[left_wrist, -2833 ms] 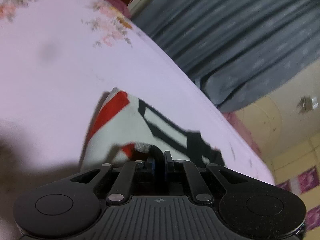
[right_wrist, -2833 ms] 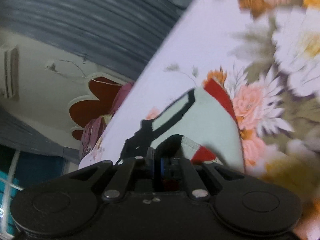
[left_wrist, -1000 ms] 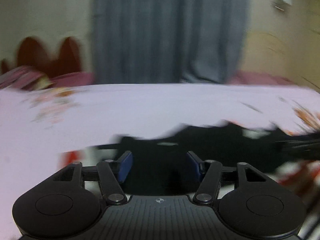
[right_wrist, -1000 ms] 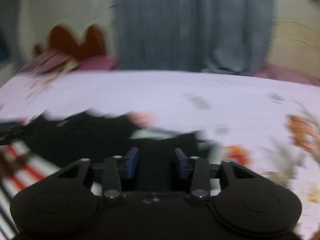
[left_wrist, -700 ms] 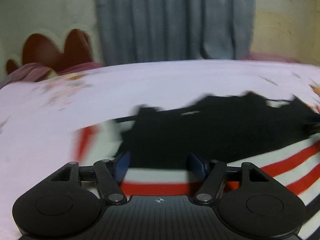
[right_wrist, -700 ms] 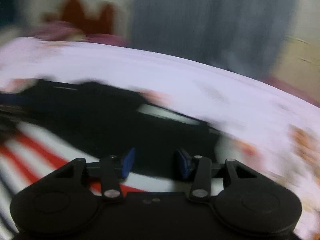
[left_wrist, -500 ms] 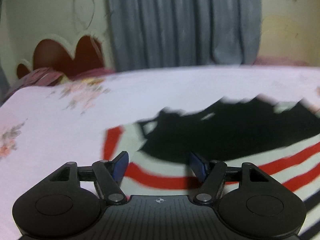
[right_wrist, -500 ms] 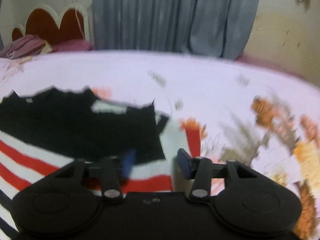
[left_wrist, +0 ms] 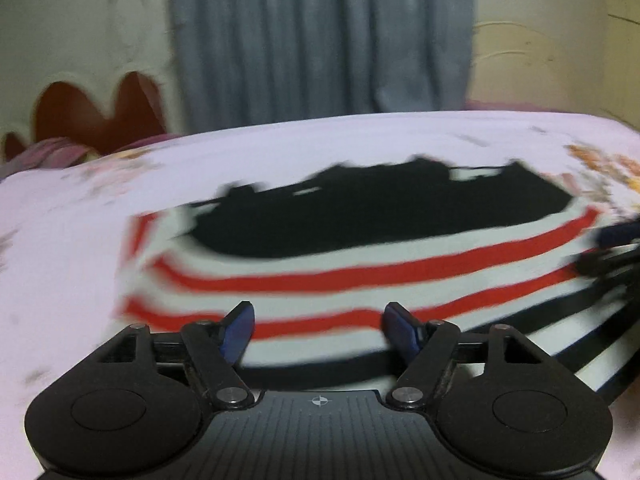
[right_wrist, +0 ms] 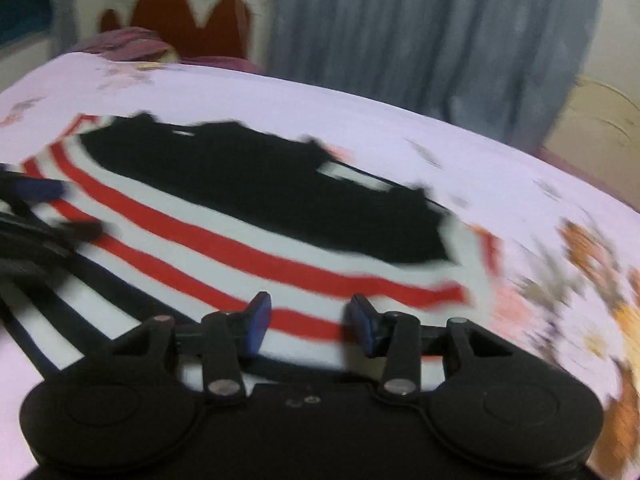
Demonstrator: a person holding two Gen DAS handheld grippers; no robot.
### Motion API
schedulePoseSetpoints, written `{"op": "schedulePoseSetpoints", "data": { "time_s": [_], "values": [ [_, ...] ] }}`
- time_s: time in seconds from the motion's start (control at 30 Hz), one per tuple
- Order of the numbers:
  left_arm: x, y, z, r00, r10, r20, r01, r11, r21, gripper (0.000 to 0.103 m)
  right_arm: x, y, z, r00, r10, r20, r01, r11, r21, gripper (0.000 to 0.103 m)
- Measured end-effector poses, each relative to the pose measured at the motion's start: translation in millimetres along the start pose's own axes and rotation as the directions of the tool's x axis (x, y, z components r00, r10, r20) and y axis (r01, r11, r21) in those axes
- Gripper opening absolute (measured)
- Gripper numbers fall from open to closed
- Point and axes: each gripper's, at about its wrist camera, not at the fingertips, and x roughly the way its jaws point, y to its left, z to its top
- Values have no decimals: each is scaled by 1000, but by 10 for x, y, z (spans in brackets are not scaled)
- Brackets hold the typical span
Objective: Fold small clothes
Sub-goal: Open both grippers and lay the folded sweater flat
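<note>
A: Where is the shirt (left_wrist: pixel 360 264), and which way does it run?

B: It lies spread flat on the bed (left_wrist: pixel 60 240), on a pale lilac sheet with flower prints. In the left wrist view its long axis runs left to right across the picture. The black upper part sits on the far side toward the curtain (left_wrist: pixel 320 36); the red and white stripes come nearer, then black and white stripes at the near right.

A: And in the right wrist view?

B: The same shirt (right_wrist: pixel 248 240), with its black part far and the red stripes near, slanting from far left down to near right. The edges are blurred, so I cannot tell the neckline or the sleeves for sure.

A: Any containers?

B: I can see no box or basket. A dark red headboard (left_wrist: pixel 96 112) stands at the far left, with a pink bundle beside it.

A: The grippers?

B: The left gripper (left_wrist: pixel 318 326) has its blue-tipped fingers (left_wrist: pixel 238 330) wide apart over the red stripes, holding nothing. The right gripper (right_wrist: pixel 307 322) is likewise spread, its fingers (right_wrist: pixel 258 318) apart over the striped part, nothing between them. Whether the tips touch the cloth I cannot tell.
</note>
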Motion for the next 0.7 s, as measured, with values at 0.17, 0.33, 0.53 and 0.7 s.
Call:
{"op": "schedulePoseSetpoints", "data": {
  "time_s": [0.17, 0.33, 0.53, 0.7],
  "values": [
    [-221, 366, -125, 997, 79, -14, -80, 994, -79, 78, -201, -433, -278, 996, -74, -45, 78, 994, 81, 40],
    [-472, -173, -49, 997, -36, 65, 39, 999, -35, 78, -579, -65, -160, 996, -18, 86, 8, 993, 119, 37],
    [-383, -268, -219, 999, -15, -30, 15, 1000, -2, 78, -439, 401, -427, 998, -35, -46, 34, 999, -39, 38],
    [-480, 470, -465, 996, 66, -61, -73, 990, -122, 78, -609, -162, -772, 988, -114, -106, 119, 992, 45, 36]
  ]
}}
